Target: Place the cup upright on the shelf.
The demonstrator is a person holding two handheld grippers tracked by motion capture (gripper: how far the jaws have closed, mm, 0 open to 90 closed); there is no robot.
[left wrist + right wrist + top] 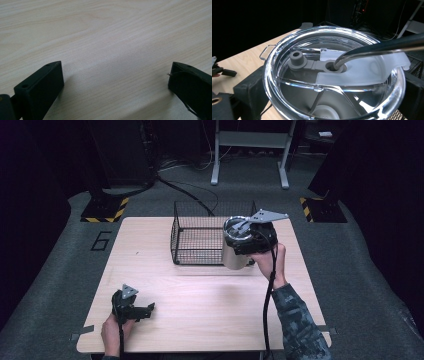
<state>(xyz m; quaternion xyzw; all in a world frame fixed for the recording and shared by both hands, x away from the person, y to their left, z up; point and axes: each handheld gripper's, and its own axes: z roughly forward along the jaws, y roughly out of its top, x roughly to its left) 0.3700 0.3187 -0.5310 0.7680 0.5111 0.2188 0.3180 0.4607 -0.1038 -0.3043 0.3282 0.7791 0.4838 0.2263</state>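
A steel tumbler (234, 254) with a clear lid (334, 75) and a bent metal straw (382, 46) is held upright at the front right corner of the black wire basket (197, 254). It appears lifted off the wooden table (200, 295). My right gripper (247, 242) is shut on the tumbler's upper body, with a jaw on either side in the right gripper view (332, 92). My left gripper (148, 310) rests low at the table's front left. Its jaws stand wide open over bare wood (116, 72).
The basket's mesh (415, 63) shows just right of the tumbler. Table edges lie close to the left hand at front. On the dark floor beyond are a metal stand (250, 150), cables and hazard-striped bases (107, 210).
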